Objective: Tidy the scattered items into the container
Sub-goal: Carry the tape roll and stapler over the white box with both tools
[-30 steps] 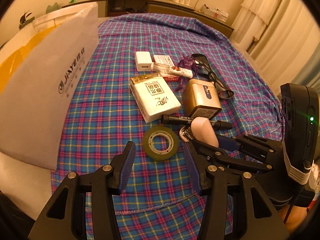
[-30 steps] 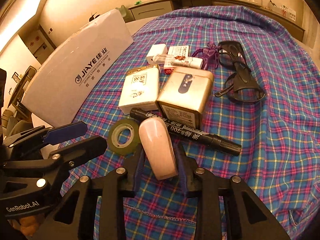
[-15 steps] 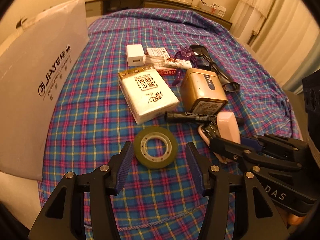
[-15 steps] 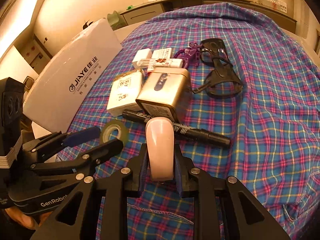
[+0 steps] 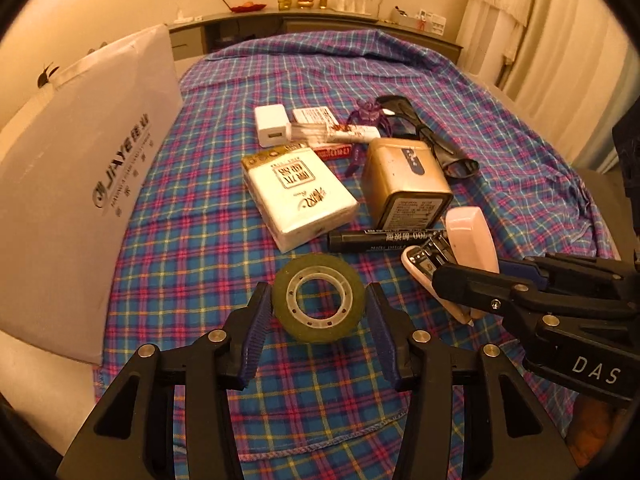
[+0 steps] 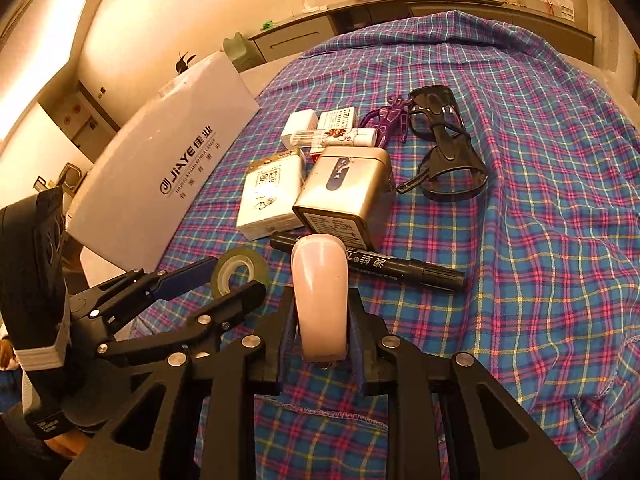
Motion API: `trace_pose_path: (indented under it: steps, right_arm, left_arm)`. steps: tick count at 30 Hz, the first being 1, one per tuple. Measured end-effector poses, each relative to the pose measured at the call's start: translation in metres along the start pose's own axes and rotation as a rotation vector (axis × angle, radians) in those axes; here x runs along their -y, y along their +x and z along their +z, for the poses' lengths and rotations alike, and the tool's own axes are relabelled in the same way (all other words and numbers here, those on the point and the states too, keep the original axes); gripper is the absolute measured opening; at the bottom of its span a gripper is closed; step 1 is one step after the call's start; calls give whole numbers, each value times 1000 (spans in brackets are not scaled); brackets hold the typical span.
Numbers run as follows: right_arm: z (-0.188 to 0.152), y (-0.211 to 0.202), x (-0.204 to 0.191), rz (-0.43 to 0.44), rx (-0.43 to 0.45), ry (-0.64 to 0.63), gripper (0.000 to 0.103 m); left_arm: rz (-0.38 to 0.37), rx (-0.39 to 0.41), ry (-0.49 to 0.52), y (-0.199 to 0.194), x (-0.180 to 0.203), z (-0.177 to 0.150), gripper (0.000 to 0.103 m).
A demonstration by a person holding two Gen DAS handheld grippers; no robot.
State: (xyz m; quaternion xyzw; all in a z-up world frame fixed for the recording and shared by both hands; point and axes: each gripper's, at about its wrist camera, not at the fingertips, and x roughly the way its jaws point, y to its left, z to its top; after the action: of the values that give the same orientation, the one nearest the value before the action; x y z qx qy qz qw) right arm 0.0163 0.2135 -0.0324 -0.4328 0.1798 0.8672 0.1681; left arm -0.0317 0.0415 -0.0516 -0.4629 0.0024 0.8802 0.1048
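Observation:
A roll of clear tape (image 5: 319,303) lies flat on the plaid cloth. My left gripper (image 5: 318,305) straddles it, its jaws closing and its blue pads (image 5: 256,322) right at the roll's sides without clearly pressing. My right gripper (image 6: 320,320) is shut on a pink stapler (image 6: 320,292), which shows from the side in the left wrist view as the stapler (image 5: 470,234) with its metal inside exposed. A white container printed JIAYE (image 5: 76,196) stands at the left edge of the cloth.
Behind the tape lie a black marker (image 5: 384,237), a gold tin (image 5: 404,184), a white tissue pack (image 5: 298,196), a white charger (image 5: 272,130), small boxes, a purple toy (image 5: 366,120) and dark glasses (image 6: 444,148). The cloth's hem (image 5: 320,446) runs just below my grippers.
My left gripper moved forward until the tape roll sits between its pads, and its jaws narrowed. My right gripper closed on the pink stapler and keeps hold of it.

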Motion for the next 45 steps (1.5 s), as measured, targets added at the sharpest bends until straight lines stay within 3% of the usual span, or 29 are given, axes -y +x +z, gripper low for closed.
trace_pose_path:
  steps: [18,45]
  right_arm:
    - [-3,-26,-28,31,45,-3,25]
    - [55,-43,-117,35,89,-138,25]
  left_arm:
    - [-60,86,-38,-59,-19,14,50]
    - [-128,245,-145,-129,-97,43,50]
